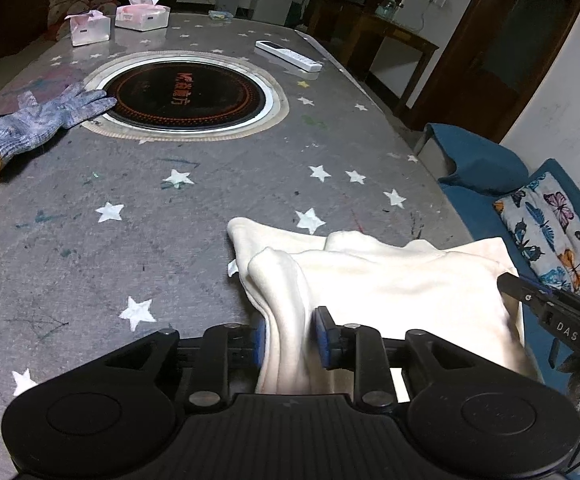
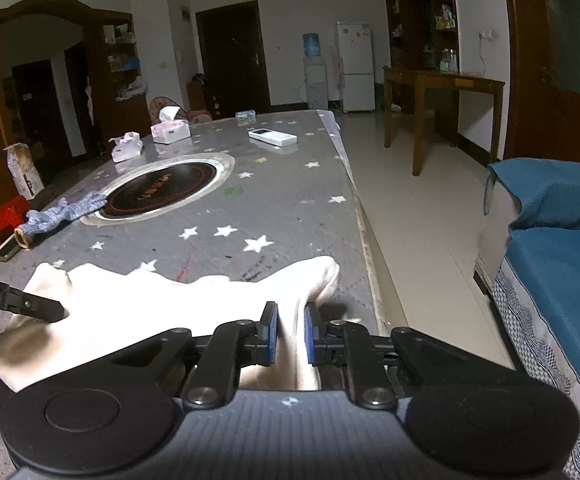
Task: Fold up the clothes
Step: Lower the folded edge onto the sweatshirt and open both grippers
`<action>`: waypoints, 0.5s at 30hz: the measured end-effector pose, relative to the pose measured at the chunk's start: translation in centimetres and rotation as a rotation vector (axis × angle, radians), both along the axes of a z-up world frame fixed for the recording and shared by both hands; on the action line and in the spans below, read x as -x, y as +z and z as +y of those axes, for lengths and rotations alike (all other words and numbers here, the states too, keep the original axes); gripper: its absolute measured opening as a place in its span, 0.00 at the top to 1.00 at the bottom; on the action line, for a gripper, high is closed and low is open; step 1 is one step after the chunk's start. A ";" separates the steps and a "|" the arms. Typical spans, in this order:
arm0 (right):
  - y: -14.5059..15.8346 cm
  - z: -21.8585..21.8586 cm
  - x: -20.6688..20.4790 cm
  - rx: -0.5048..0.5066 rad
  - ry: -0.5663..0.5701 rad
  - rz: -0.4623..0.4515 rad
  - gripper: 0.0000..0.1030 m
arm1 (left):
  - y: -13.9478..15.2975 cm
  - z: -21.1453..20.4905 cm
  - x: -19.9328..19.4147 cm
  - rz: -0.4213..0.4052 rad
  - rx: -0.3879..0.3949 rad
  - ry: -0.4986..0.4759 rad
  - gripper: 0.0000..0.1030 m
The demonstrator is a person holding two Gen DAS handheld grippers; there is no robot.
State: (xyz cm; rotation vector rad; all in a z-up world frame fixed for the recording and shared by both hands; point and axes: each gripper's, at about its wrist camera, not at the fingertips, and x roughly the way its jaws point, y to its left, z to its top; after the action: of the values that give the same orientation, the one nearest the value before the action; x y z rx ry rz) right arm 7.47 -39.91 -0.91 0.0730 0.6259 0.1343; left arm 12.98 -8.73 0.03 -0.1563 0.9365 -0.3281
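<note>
Item: cream garment [image 1: 389,280], bunched on the near part of the star-patterned table [image 1: 130,200], with a fold of it drawn up into each pair of jaws. Left gripper [image 1: 288,340]: a thick fold is seen between the blue pads, which stand slightly apart; the far pad shows a sliver of gap, so the hold is judged loose or releasing, and a firm pinch cannot be confirmed. Right gripper [image 2: 291,334]: a narrower fold is clamped between nearly closed pads, close to the table's edge on the floor side. Risk, as a judgement: if the left fold slips out before it is laid down, the garment would be left hanging from one corner and the fold line would be lost; if the right-hand fold is dragged outward past the jaws, cloth could be pulled over the table edge toward the floor. Wrinkles already bunched ahead of both jaws could be pressed into the finished fold. Other items, all well ahead of the jaws: knitted work glove [image 1: 38,120], touching the rim of the inset round hotplate [image 1: 190,98]; two tissue packs [image 1: 142,16]; white remote control [image 1: 288,55]. Beside the right jaws, off the table: blue sofa [image 2: 561,264]. Nothing is found lying in the stretch directly ahead of the garment.
</note>
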 end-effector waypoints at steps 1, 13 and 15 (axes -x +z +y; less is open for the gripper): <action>-0.1 -0.1 -0.1 0.002 -0.005 0.002 0.88 | -0.1 0.0 -0.1 0.002 -0.004 0.000 0.72; -0.6 -0.2 0.1 0.009 -0.012 0.015 0.74 | -0.7 -0.3 0.0 -0.009 -0.090 0.028 0.42; -0.7 -0.1 0.3 0.007 -0.009 0.016 0.71 | -0.7 -0.3 0.1 -0.015 -0.107 0.035 0.35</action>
State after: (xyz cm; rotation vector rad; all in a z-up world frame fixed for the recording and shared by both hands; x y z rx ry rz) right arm 7.20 -39.96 -1.56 0.0703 0.6422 0.1233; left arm 12.85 -9.06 -0.69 -0.0724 0.9336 -0.2463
